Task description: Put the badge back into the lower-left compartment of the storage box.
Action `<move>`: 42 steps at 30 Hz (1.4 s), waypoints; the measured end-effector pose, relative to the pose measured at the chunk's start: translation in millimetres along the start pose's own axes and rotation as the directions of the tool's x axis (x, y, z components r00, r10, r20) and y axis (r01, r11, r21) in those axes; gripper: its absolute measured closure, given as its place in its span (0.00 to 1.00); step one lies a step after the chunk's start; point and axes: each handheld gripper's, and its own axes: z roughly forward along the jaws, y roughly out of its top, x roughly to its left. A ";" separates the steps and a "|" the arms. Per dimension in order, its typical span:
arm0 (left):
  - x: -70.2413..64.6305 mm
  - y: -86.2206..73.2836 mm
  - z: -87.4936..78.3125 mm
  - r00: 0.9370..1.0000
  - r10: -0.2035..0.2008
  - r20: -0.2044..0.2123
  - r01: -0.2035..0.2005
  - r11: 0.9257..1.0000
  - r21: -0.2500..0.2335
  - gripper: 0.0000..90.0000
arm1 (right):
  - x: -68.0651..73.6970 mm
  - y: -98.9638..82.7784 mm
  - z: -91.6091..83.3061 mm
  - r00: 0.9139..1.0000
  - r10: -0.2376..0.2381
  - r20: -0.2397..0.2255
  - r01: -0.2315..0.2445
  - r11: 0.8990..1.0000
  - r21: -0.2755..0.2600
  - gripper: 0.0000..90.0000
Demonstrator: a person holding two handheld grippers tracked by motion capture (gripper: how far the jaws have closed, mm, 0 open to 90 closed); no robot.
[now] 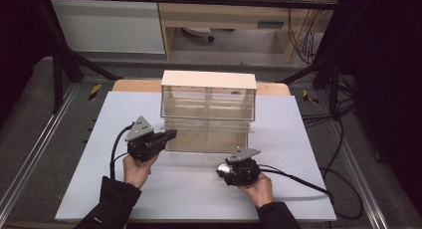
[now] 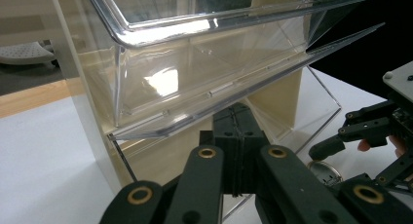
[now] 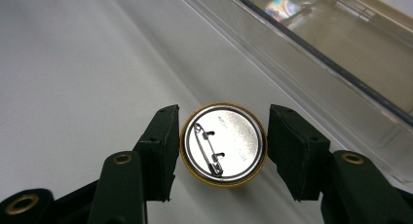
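Right tongs (image 3: 223,136) clamp the pin badge (image 3: 224,145) between them, silver back up; left tongs (image 2: 238,136) closed.

Grey floor (image 1: 30,119), wooden cabinet (image 1: 224,15), black frame posts (image 1: 57,74), trailing cables (image 1: 343,139).

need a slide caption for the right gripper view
Right gripper shut on a round gold-rimmed pin badge, silver back and safety pin up, beside the clear plastic drawer.

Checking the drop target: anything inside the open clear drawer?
The clear drawer looks empty; only glare and the tan base show through it. The left gripper covers its left end, so that corner cannot be checked. The pin badge sits between the right gripper fingers, outside the drawer.
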 end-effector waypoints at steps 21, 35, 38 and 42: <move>0.0 0.2 -0.1 1.000 0.001 -0.002 -0.001 1.000 -0.002 0.99 | 7.7 7.8 -20.6 0.999 -0.029 -0.015 0.028 0.998 -0.048 0.52; -0.1 0.3 0.1 1.000 0.002 -0.003 -0.002 1.000 -0.005 0.99 | 12.0 17.4 -28.6 0.999 -0.044 -0.024 0.042 0.996 -0.085 0.52; -0.2 0.3 0.2 1.000 0.001 -0.004 -0.001 1.000 -0.005 0.99 | 12.5 18.8 -29.1 0.999 -0.045 -0.023 0.043 0.995 -0.087 0.52; -0.1 0.3 0.1 1.000 0.001 -0.003 -0.001 1.000 -0.005 0.99 | 13.1 21.7 -30.1 0.999 -0.050 -0.022 0.047 0.994 -0.097 0.52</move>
